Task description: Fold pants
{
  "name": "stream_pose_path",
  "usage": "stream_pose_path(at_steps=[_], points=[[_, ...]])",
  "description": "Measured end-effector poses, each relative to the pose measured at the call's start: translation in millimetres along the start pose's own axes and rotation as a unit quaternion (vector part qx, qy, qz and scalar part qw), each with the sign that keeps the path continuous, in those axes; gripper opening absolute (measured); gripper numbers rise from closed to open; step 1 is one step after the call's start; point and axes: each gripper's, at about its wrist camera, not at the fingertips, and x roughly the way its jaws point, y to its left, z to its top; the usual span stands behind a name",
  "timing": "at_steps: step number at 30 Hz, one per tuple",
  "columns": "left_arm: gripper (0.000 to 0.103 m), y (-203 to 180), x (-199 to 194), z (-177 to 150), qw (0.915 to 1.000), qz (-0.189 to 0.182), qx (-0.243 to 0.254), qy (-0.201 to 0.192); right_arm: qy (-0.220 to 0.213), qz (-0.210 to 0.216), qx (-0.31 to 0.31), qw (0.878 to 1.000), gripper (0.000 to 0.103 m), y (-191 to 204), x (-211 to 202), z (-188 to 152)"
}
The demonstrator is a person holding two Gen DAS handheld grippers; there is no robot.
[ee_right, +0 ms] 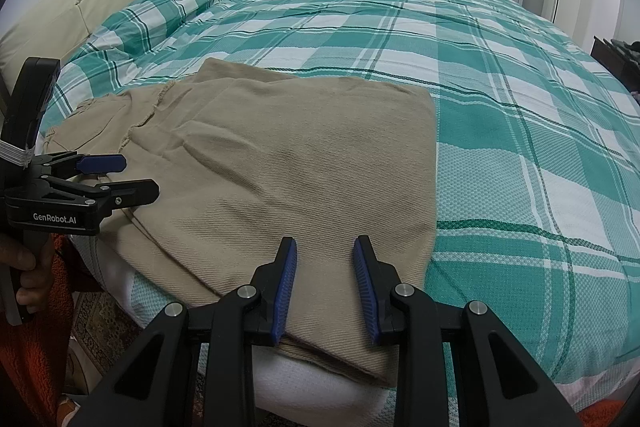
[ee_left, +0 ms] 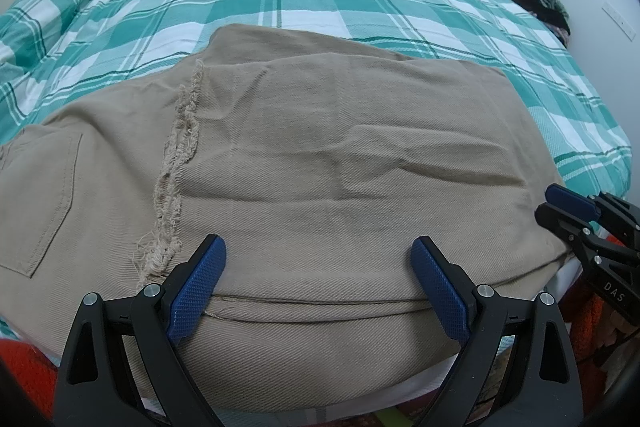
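Your pants lie on the green checked bed cover, at the near edge of the bed, already folded over once, with the frayed hem across the upper layer. Your left gripper has its jaws wide apart over the near fold and holds nothing. Your right gripper has its jaws only partly apart, above the near right corner, also empty. The risk: the near edge hangs over the bed side, so a pull toward you can drag the 2 layers off. If you pinch only the top layer, I judge the fold will slide open and become crooked
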Motion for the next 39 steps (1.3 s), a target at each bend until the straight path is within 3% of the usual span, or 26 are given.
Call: stream_pose_path(at_steps=[19, 24, 27, 31, 33, 37, 39], points=[[0.095, -1, 0, 0, 1.0, 0.0, 0.001, 0.0, -0.005, -0.008, 0.006, 1.0, 0.031, 3, -1, 0], [0.095, -3, 0, 2, 1.0, -0.003, -0.003, -0.001, 0.012, -0.008, -0.001, 1.0, 0.032, 3, -1, 7], [0.095, -1, -5, 5, 0.9997, -0.015, -0.017, 0.001, 0.033, -0.01, 0.008, 0.999, 0.042, 2, -11, 26], [0.095, 2, -13, 4, 0.9993, -0.031, -0.018, 0.006, -0.025, 0.014, 0.052, 0.998, 0.059, 0, -39, 48], [0.091, 10, -24, 7, 0.9974, -0.062, -0.035, 0.011, -0.02, 0.029, 0.049, 0.998, 0.063, 3, -34, 51], [0.09, 66, -65, 14, 0.984, -0.124, -0.127, -0.013, 0.052, 0.036, 0.057, 0.996, 0.064, 6, 4, 27], [0.09, 116, -93, 14, 0.9708, -0.138, -0.192, -0.039, 0.027, 0.033, 0.052, 0.998, 0.065, 7, 0, 21]])
